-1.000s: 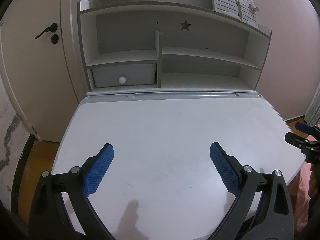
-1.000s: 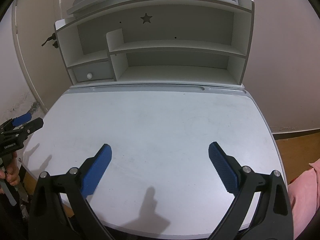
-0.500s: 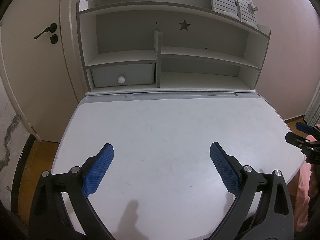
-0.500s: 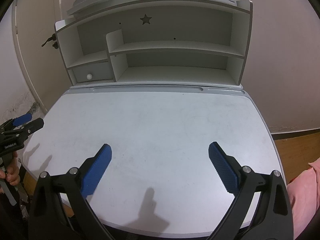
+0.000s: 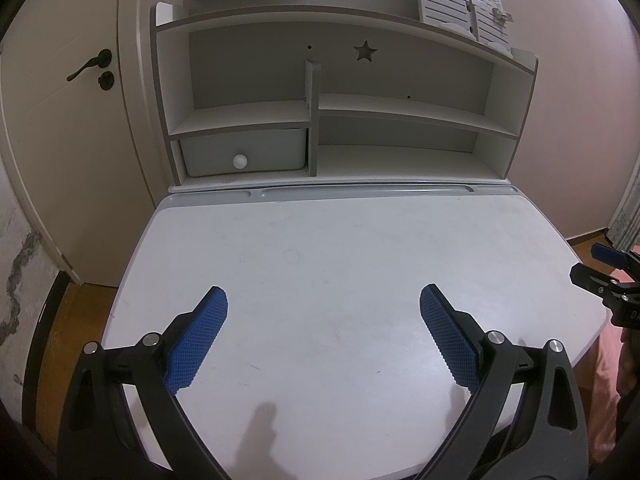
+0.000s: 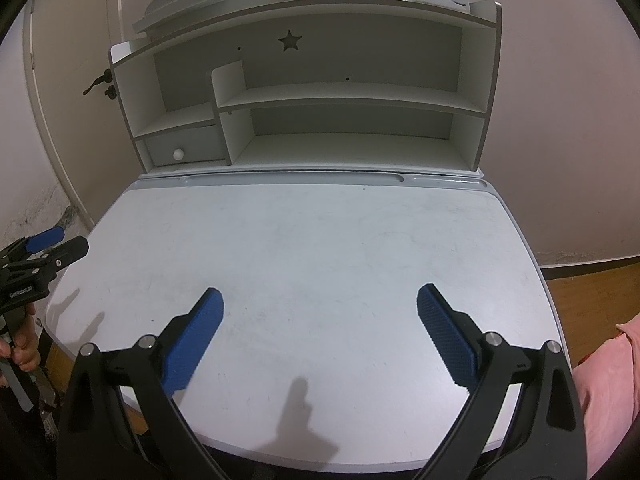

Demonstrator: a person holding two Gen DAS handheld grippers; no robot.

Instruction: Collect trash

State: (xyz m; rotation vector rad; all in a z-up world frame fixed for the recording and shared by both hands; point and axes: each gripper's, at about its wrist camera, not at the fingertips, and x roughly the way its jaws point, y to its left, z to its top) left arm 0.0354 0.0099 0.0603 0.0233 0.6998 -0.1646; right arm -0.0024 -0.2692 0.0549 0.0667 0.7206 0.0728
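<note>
Left wrist view: the left tool [image 5: 323,342] hangs spread wide and holding nothing, its blue knurled pads [image 5: 198,342] over a smooth, scuffed white worktop [image 5: 340,248] with rounded corners; no trash shows here. Right wrist view: the right tool [image 6: 319,340] gapes just as wide, also holding nothing, over the same bare surface, with a white shelf unit [image 6: 344,96] along the far edge.

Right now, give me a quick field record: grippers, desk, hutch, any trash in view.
left gripper: jaws wide open, holding nothing, over the desk's near edge
right gripper: jaws wide open, holding nothing
desk: white top, only scuff marks
hutch: shelves bare
drawer: lower left, shut, round knob
trash: none visible in either view
door: left of hutch, closed
</note>
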